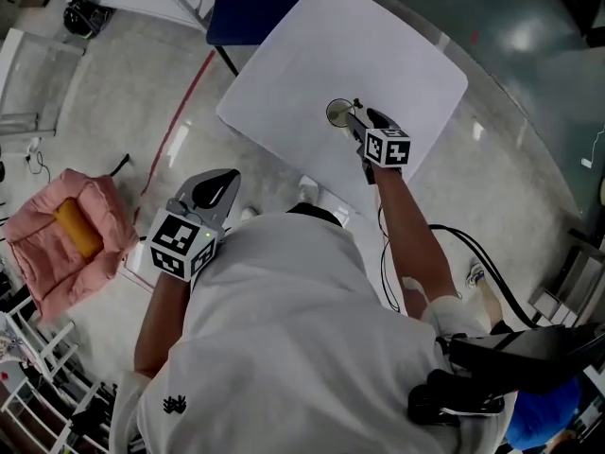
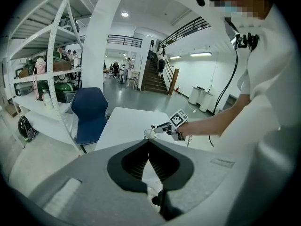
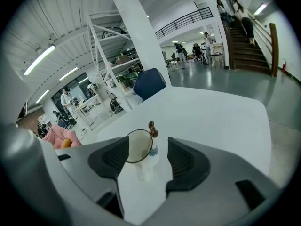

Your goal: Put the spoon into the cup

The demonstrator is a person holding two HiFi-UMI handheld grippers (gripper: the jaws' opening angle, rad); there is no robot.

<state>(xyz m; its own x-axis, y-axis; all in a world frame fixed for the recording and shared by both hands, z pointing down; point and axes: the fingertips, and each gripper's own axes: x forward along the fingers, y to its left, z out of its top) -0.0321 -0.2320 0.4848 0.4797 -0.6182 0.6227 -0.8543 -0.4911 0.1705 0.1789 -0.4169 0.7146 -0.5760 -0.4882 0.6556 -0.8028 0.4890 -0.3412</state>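
A person (image 1: 284, 329) in a white shirt, seen from above, holds a two-jaw gripper in each hand at a square white table (image 1: 397, 55). The right gripper (image 3: 148, 140) reaches out over the table top, slanting downward. Its jaws stand wide apart, released, with nothing pressed between the pads. Just ahead of its jaw tips, in line with the gap between them, stands a small white cup with a thin dark rim (image 3: 136, 150). The cup is upright on the table and has a small blue mark on its side, and the pads do not touch it. A thin spoon with a brown, knobbed handle tip (image 3: 152, 132) stands inside the cup. It leans on the rim on the side nearer the right-hand jaw, and its knobbed end rises above the rim. The left gripper (image 2: 148, 143) is held back from the table, close beside the person's body and above the pale floor (image 1: 142, 112). Its jaws are clenched, tips meeting, with nothing between them. Well ahead of the left gripper, its own view shows the right gripper and the cup on the table. On the far side of the table from both grippers stands a dark blue plastic chair (image 3: 149, 83), with white metal shelving (image 3: 110, 55) past it. Well off to the left of the left gripper, on the floor, lies a pink padded cushion (image 1: 38, 253) with an orange roll-shaped thing (image 1: 76, 230) on it.
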